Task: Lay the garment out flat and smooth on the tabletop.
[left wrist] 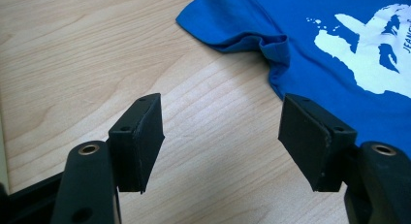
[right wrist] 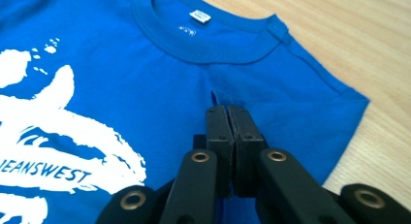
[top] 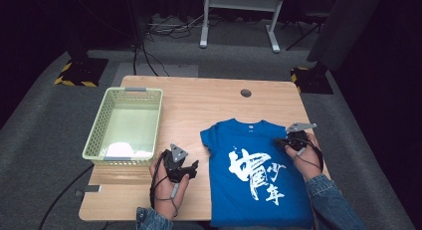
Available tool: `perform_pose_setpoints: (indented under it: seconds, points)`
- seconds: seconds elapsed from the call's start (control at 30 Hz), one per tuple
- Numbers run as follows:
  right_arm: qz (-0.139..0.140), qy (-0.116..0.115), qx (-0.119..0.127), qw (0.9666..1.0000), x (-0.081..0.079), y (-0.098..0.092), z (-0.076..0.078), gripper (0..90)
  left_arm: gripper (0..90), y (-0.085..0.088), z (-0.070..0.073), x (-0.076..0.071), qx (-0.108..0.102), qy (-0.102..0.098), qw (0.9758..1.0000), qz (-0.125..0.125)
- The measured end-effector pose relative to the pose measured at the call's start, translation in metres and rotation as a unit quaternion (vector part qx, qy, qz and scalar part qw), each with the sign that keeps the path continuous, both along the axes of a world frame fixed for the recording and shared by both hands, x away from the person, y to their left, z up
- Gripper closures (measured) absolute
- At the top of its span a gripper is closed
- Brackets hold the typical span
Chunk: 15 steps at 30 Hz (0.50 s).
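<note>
A blue T-shirt [top: 259, 175] with white print lies flat, front up, on the right half of the wooden table [top: 199, 100], its collar toward the far side. My right gripper [top: 281, 142] rests on its right shoulder; in the right gripper view the jaws [right wrist: 228, 110] are pressed together below the collar, with a small pucker of the T-shirt [right wrist: 121, 64] pinched at their tips. My left gripper [top: 191, 168] hovers just left of the shirt, open [left wrist: 220, 136], nothing between its pads, with the T-shirt's left sleeve [left wrist: 232, 35] a little ahead of it.
A pale green plastic basket [top: 97, 125] stands at the table's left, with something white [top: 124, 149] in its near end. A small round hole [top: 246, 93] sits near the far edge. Bare wood lies between basket and shirt.
</note>
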State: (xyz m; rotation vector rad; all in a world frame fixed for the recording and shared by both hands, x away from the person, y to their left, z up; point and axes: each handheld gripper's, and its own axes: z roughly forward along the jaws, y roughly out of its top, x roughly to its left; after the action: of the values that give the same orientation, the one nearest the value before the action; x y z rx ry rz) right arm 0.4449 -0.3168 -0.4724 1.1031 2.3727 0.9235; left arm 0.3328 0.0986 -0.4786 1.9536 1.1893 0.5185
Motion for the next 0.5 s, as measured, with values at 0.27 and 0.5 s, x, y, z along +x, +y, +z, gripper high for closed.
perform_pose_setpoints:
  seconds: [0.27,0.5]
  points:
    - [-0.011,-0.013,0.011,0.9998,-0.004,-0.013,0.014,88.5,32.2,-0.008,0.002,0.004,-0.001,-0.001,0.9999,-0.013]
    - [-0.027,-0.022,0.019,0.9992,-0.007,-0.028,0.024,88.5,31.9,-0.014,0.005,0.011,-0.002,-0.003,0.9998,-0.022]
